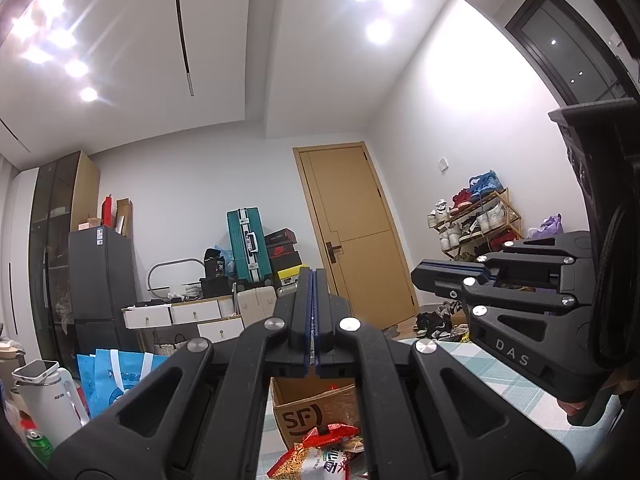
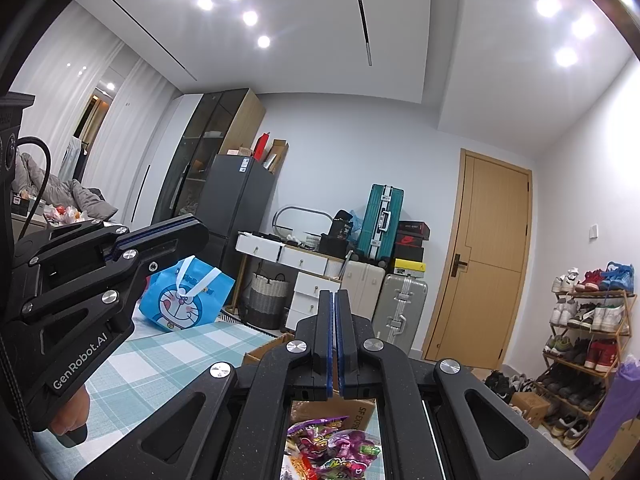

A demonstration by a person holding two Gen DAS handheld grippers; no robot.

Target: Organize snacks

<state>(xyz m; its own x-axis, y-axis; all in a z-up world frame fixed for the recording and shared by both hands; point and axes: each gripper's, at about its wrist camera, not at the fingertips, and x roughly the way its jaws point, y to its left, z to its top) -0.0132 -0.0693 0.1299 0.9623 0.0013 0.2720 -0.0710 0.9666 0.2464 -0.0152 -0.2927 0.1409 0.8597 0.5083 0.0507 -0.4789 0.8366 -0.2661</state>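
Note:
My left gripper (image 1: 313,274) is shut with nothing between its blue pads, held above the table and tilted a little upward. Below it lies a red and white snack bag (image 1: 324,454) in front of a brown cardboard box (image 1: 308,412) marked SF. My right gripper (image 2: 333,296) is shut too, empty, pointing level. Under it lie purple snack bags (image 2: 340,446) beside the same cardboard box (image 2: 360,412). Each gripper shows in the other's view: the right gripper (image 1: 420,276) at the right edge, the left gripper (image 2: 200,230) at the left, a hand (image 2: 70,412) under it.
A table with a blue-green checked cloth (image 2: 160,360) holds a blue cartoon bag (image 2: 184,300), a white bottle (image 1: 52,400) and a green can (image 1: 40,444). Behind stand a dark fridge (image 2: 236,200), white drawers (image 2: 296,264), suitcases (image 2: 380,220), a wooden door (image 2: 488,256) and a shoe rack (image 2: 588,340).

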